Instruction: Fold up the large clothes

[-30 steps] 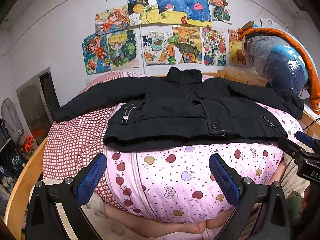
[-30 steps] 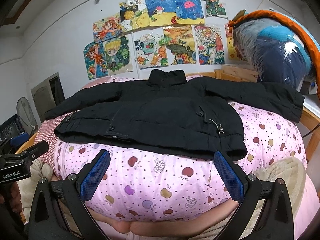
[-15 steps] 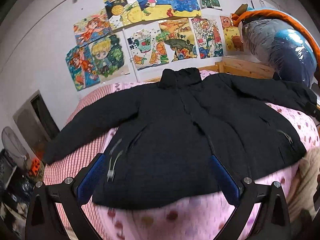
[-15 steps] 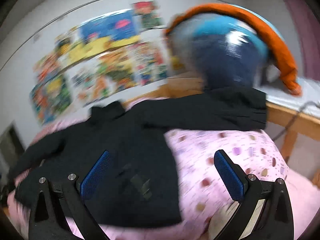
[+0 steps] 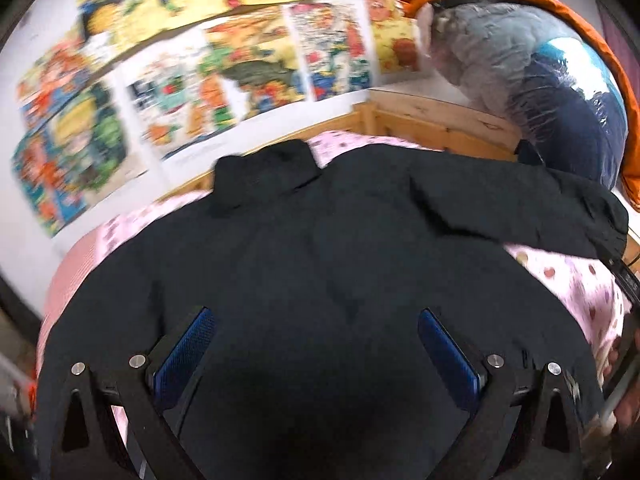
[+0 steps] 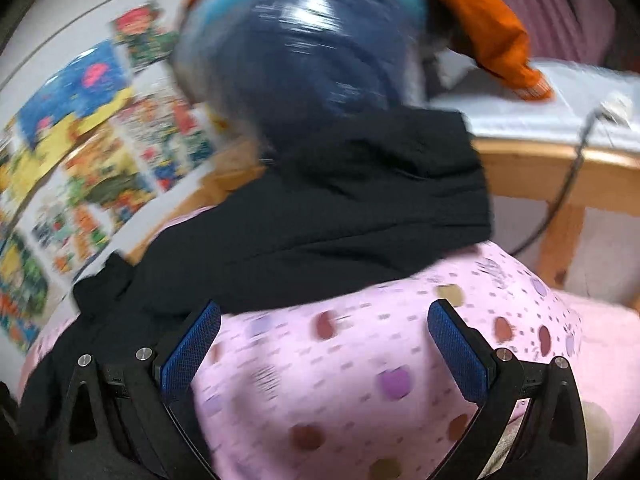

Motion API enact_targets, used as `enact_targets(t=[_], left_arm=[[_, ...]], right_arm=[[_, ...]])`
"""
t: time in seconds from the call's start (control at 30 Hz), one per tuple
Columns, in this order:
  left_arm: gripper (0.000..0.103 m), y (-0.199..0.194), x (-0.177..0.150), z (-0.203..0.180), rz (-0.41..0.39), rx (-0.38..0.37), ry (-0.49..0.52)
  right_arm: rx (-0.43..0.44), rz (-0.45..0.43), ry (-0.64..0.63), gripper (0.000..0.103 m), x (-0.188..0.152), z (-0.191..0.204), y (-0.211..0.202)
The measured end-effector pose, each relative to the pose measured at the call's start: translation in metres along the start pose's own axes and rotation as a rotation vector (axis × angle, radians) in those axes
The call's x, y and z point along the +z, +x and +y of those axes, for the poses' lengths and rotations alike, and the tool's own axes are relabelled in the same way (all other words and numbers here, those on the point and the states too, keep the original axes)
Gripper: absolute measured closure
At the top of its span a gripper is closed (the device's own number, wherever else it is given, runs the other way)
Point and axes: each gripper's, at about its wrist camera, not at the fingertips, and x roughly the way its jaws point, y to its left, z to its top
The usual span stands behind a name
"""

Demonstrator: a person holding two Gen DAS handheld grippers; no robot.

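Observation:
A large black jacket (image 5: 320,272) lies flat, front up, on a pink fruit-print quilt (image 5: 568,272), collar toward the wall. My left gripper (image 5: 316,336) is open and hovers over the jacket's body, holding nothing. In the right wrist view my right gripper (image 6: 324,332) is open over the quilt (image 6: 360,360), just below the jacket's right sleeve (image 6: 360,200), whose cuff lies near the bed's right edge. Both views are motion-blurred.
Drawings (image 5: 224,80) cover the wall behind the bed. A plastic-wrapped bundle of bedding with an orange cover (image 5: 560,92) is piled at the back right. A wooden bed frame (image 6: 552,168) and a cable (image 6: 568,184) are at the right.
Both grippers moved forward from the bed's foot, over the jacket. The left now sits above its body; the right swung to the right toward the right sleeve. Both stayed open.

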Motion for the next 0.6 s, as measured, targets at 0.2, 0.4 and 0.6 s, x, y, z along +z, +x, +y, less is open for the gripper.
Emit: enact_targets(t=[0.2,0.4,0.6], left_arm=[[0.000,0.094,0.046,-0.039,0.054,-0.116,0.065],[0.000,0.183,0.071,-0.064,0.122,-0.148,0.011],[0.000,0.249,0.069,-0.071,0.240,-0.169,-0.068]], right_arm=[[-0.035,-0.060,0.186,0.001,-0.001,-0.035,0.013],[0.044,-0.107,0.253,0.030,0.004,-0.038,0.032],[0.055,-0.083,0.311,0.076,0.009,-0.044,0.043]])
